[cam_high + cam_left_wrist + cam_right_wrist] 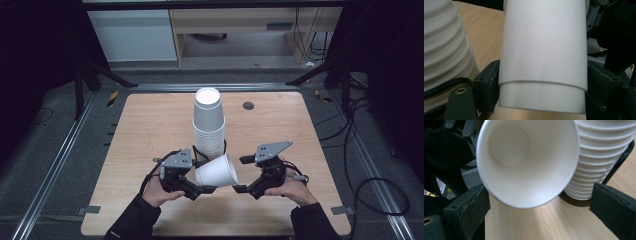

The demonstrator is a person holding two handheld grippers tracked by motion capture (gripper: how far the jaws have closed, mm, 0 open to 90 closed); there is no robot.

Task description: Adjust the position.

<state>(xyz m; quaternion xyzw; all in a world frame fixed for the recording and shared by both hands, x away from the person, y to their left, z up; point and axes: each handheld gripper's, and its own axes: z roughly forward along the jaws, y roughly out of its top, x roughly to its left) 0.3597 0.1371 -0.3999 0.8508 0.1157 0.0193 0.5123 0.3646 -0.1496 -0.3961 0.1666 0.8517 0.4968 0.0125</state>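
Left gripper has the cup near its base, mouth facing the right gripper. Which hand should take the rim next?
Right. Its open jaws flank the rim of the cup, which the left gripper clamps near the base. The right gripper is free, beside the cup stack.

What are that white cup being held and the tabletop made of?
The white cup looks like matte paper: a thin rolled rim and a seamed bottom disc inside. The table seems to be light wood or wood-look laminate, with visible grain and a smooth, low sheen.

Table (150, 125) evenly lit from above; surroundings left dark. Cup (544, 55) rendered soft, slightly blurred up close. No glare seen.
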